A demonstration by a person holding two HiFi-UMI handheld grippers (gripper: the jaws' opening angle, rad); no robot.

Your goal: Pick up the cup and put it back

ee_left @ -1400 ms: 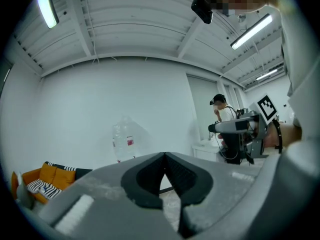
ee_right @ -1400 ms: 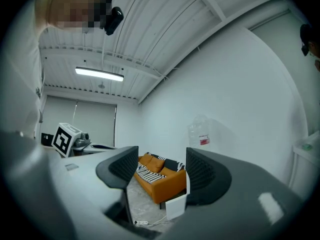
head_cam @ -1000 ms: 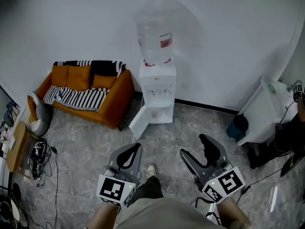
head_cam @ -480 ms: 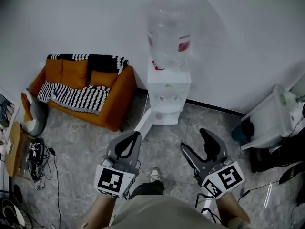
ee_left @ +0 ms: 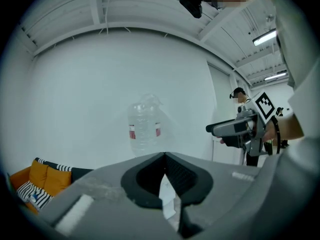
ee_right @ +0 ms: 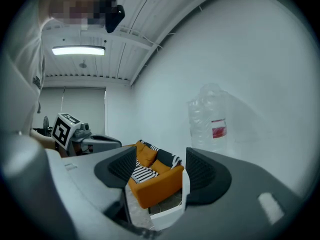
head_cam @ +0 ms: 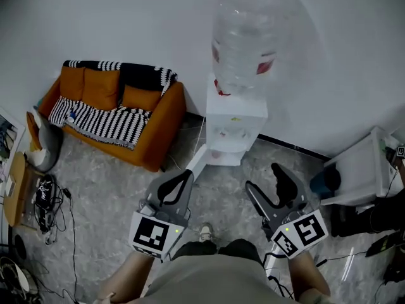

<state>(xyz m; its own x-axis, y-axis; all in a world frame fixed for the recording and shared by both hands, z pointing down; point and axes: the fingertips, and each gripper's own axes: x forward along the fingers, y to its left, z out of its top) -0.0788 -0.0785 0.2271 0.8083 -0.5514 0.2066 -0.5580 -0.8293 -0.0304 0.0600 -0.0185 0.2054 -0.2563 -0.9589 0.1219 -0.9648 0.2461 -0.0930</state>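
Pale cup (head_cam: 218, 156), prob. in dispenser (head_cam: 235, 126), beyond fingers (head_cam: 174, 192).

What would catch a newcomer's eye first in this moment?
The white water dispenser against the far wall, topped by a big clear bottle, stands dead ahead, its lower door swung open. To its left sits an orange sofa draped with a striped blanket. In the foreground, the left tool is shut and the right tool open, both empty.
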